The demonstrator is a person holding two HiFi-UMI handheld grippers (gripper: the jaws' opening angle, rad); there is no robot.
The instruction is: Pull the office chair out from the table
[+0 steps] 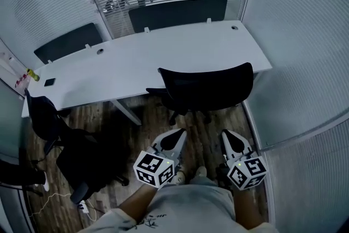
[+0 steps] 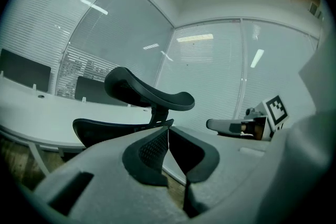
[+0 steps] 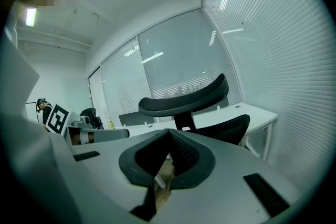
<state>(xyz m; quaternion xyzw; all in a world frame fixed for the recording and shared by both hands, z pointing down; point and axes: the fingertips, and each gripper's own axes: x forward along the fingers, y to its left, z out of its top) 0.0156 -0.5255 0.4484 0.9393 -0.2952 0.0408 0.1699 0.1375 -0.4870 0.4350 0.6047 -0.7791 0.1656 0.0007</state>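
A black mesh office chair [image 1: 207, 87] stands at the white table [image 1: 163, 57], its seat tucked under the near edge and its back turned to me. Both grippers hover over the floor just short of that back, touching nothing. The left gripper [image 1: 179, 135] is shut and empty; so is the right gripper [image 1: 229, 136]. In the left gripper view the closed left gripper [image 2: 168, 132] points at the chair's headrest [image 2: 149, 93], with the right gripper [image 2: 231, 126] off to the side. In the right gripper view the closed right gripper [image 3: 169, 135] sits below the headrest [image 3: 184, 99].
A second black chair [image 1: 60, 133] stands at the left by the table's end. Black partition panels [image 1: 177, 12] line the table's far side. Glass walls with blinds [image 1: 305, 35] close in at the right and back. A small dark object [image 1: 49, 82] lies on the table.
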